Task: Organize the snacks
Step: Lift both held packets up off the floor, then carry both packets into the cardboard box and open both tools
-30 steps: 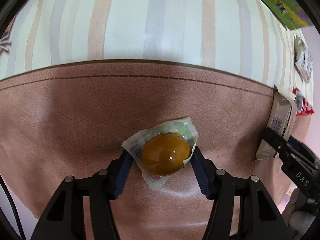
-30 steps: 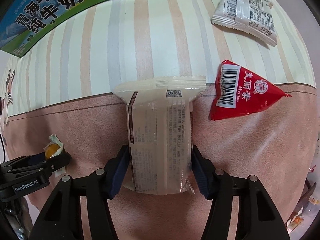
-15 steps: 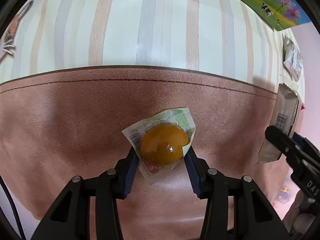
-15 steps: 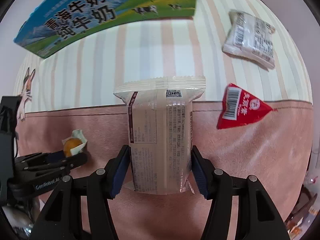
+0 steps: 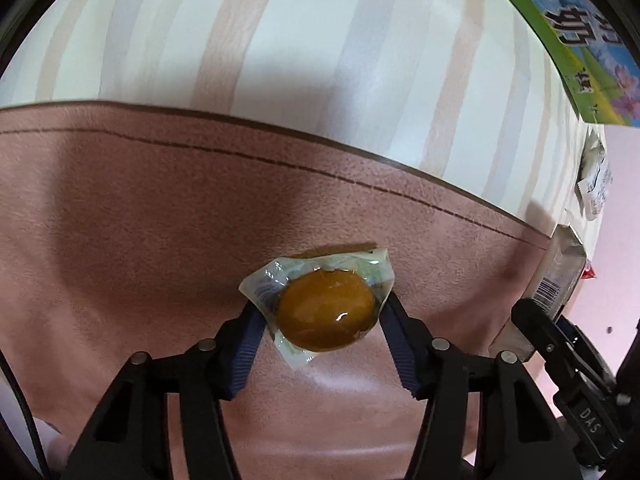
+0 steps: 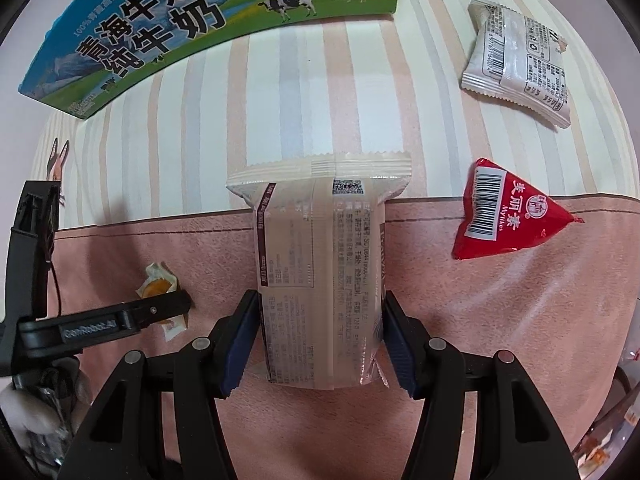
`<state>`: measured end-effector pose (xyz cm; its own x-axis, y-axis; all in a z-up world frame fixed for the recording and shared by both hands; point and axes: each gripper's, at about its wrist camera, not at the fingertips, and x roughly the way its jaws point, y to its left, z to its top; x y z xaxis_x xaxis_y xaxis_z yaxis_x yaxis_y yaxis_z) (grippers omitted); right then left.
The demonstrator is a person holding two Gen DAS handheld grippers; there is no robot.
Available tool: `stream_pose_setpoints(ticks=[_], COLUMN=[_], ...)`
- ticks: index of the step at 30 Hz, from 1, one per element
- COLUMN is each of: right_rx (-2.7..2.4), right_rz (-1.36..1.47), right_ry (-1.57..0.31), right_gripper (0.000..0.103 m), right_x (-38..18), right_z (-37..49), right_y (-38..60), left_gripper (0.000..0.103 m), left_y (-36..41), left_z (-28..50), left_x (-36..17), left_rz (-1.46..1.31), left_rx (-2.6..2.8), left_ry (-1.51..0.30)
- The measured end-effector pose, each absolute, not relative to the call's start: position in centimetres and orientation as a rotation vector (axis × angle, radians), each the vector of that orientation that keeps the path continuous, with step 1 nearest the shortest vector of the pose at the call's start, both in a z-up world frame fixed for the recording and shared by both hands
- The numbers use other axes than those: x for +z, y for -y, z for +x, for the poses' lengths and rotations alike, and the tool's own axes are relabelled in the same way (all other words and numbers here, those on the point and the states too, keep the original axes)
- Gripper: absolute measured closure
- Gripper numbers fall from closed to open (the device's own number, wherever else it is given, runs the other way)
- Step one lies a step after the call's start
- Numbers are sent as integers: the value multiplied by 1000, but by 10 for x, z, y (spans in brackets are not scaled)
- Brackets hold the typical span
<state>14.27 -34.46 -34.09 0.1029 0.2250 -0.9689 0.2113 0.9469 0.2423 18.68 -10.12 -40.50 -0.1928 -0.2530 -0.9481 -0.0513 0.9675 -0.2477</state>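
My left gripper (image 5: 320, 312) is shut on a small clear packet with an amber jelly snack (image 5: 326, 316), held above the pink mat (image 5: 120, 220). My right gripper (image 6: 318, 316) is shut on a cream snack pack (image 6: 320, 264) with printed text, held above the same mat (image 6: 500, 320). The right view shows the left gripper (image 6: 160, 308) with the jelly snack (image 6: 156, 286) at the left. The left view shows the cream pack (image 5: 560, 276) and the right gripper's finger (image 5: 560, 344) at the right edge.
A red triangular snack bag (image 6: 504, 212) lies on the mat's far edge at the right. A white snack packet (image 6: 516, 60) lies on the striped cloth (image 6: 300, 92) beyond. A blue-green milk carton box (image 6: 168, 16) stands at the back; it also shows in the left view (image 5: 580, 40).
Both grippers have risen with their snacks, so the table looks farther away. The left jaws closed onto the jelly packet. The right grip on the cream pack is unchanged.
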Motion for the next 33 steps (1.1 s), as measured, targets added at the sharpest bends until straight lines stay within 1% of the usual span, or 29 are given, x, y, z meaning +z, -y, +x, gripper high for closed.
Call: stream_pose_setpoints(ticks=[5,12,15,17,20,22,23,25,27,30,33], right_rx=[24,35,38,45,63,86,91,95,87,76,73], right_rz=[357,359,356,359,360,356,340,318,307,336,347], right_ry=[-1486,-1484,-1472,-1457,-1422,-1400,-1392,-1383,-1388,-1405,-1412], right_gripper=[41,41,41,41,41,41,41,41,41,41,41], right_x=[-350,-355,-346,-338,-321,-308,-303,-298,-300,-307,-309], right_z=[142,140,141,139,139,141,143,150,156,160,158], right_y=[338,332,331,332,331,330,328,326,326,329,335], left_gripper=[49,50,52,55,55,54,52,52,52,52,52], left_y=[105,121,129,132,138,145,149,147,146,135,126], left_z=[185,182,173,172,174,178,181,186,190,196,201], left_x=[-399,-380,-371,-355,-332,-323,-325,-333,-357,-391,-399], left_rz=[-178,-180,-168,-167,-149,-119,-104,-109,-116,-261,-361], left_rx=[-192,-191,-207,-233,-273,-318,-336,-321,-300,-273,-243], left_ry=[-1740,-1724,-1703,-1678,-1633,-1636,-1647,-1649,-1708,-1813,-1822])
